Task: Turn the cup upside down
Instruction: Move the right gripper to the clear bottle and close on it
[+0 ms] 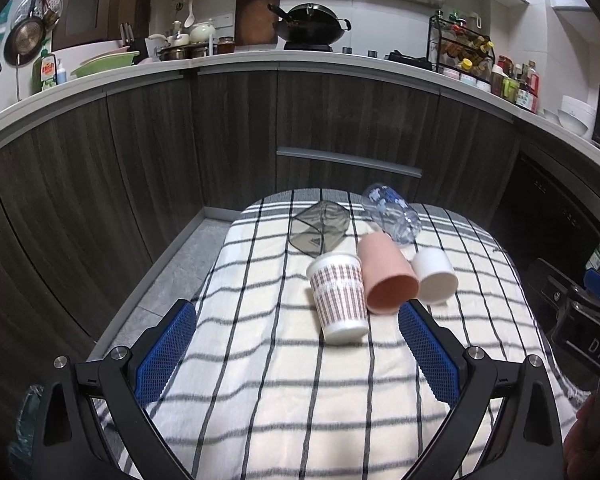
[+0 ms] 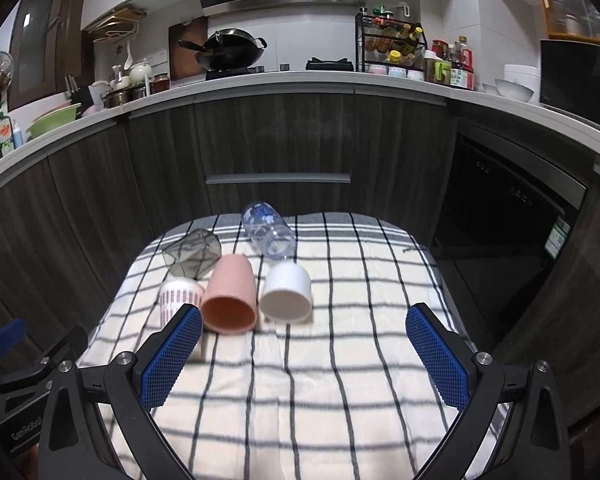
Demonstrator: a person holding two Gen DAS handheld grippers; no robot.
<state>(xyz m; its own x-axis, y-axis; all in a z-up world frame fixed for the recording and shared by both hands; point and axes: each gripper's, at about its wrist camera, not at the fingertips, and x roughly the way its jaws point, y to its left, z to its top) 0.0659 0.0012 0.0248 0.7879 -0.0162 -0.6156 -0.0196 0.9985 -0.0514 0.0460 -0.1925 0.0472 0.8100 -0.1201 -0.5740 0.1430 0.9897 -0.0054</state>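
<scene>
Both grippers, left gripper and right gripper, hover spread wide near five apparently toppled cups on a checked cloth.

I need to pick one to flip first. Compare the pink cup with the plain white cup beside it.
The smooth pink cup is taller and narrower; the plain white cup is shorter and squatter. The pink cup lies between the patterned paper cup and the white cup, which lies at the right end of that row. Both lie on their sides on the checked cloth, open mouths towards the cameras, and neither gripper holds them.
</scene>
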